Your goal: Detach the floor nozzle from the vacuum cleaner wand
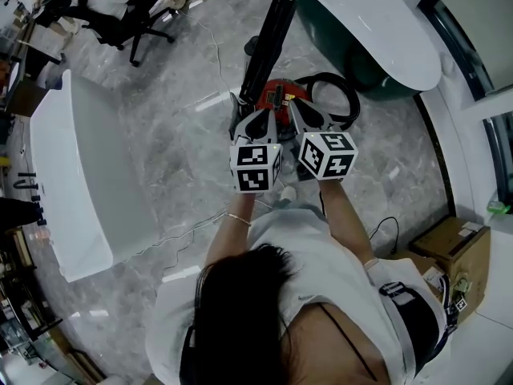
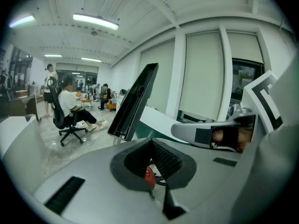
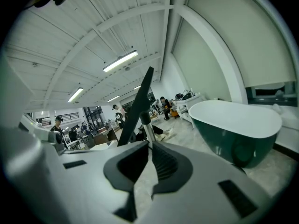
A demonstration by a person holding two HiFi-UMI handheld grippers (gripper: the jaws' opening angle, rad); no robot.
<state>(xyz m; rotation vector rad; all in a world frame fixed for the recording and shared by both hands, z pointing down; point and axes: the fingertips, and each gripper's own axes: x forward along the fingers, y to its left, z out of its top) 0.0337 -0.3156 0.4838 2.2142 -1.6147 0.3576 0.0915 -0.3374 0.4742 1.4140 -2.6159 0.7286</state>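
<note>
Head view of left gripper (image 1: pixel 258 123) and right gripper (image 1: pixel 307 117) side by side above a red vacuum (image 1: pixel 276 93).
Both pairs of jaws pressed together, gripping nothing; black floor nozzle (image 1: pixel 268 42) tipped up on its wand (image 3: pixel 145 127), just beyond the tips.

The head view looks steeply down from above the person (image 1: pixel 272 311) onto the marble floor (image 1: pixel 184 111). Each gripper view sits close behind its own jaws and faces roughly level across the room, taking in the ceiling. All three share the tilted black floor nozzle (image 1: pixel 268 42), and the head and right gripper views also share the green-and-white tub (image 1: pixel 377 22).
</note>
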